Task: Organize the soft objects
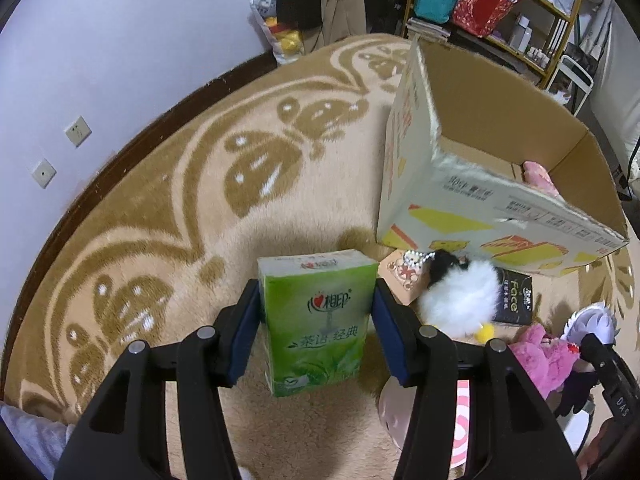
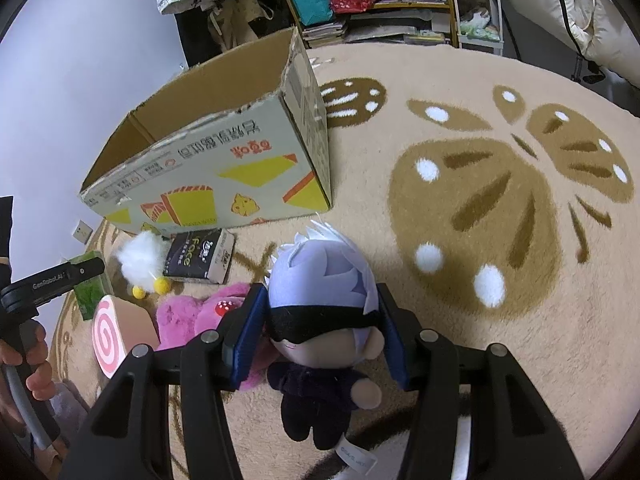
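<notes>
Left tongs (image 1: 316,332) clamped a light, squashable tissue pack (image 1: 316,320) by its sides; right tongs (image 2: 320,332) pinched the soft doll (image 2: 324,312) by its head.

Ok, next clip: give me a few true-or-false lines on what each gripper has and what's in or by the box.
1. The left gripper is clamped on a green tissue pack. True.
2. The right gripper holds the pink plush. False: its jaws are on the head of a white-haired doll with a black blindfold; the pink plush lies on the rug.
3. The cardboard box is completely empty. False: something pink shows inside it.
4. A black tissue pack lies on the rug just in front of the box. True.
5. The swirl-roll plush is in the box. False: it lies outside, beside the pink plush.
</notes>
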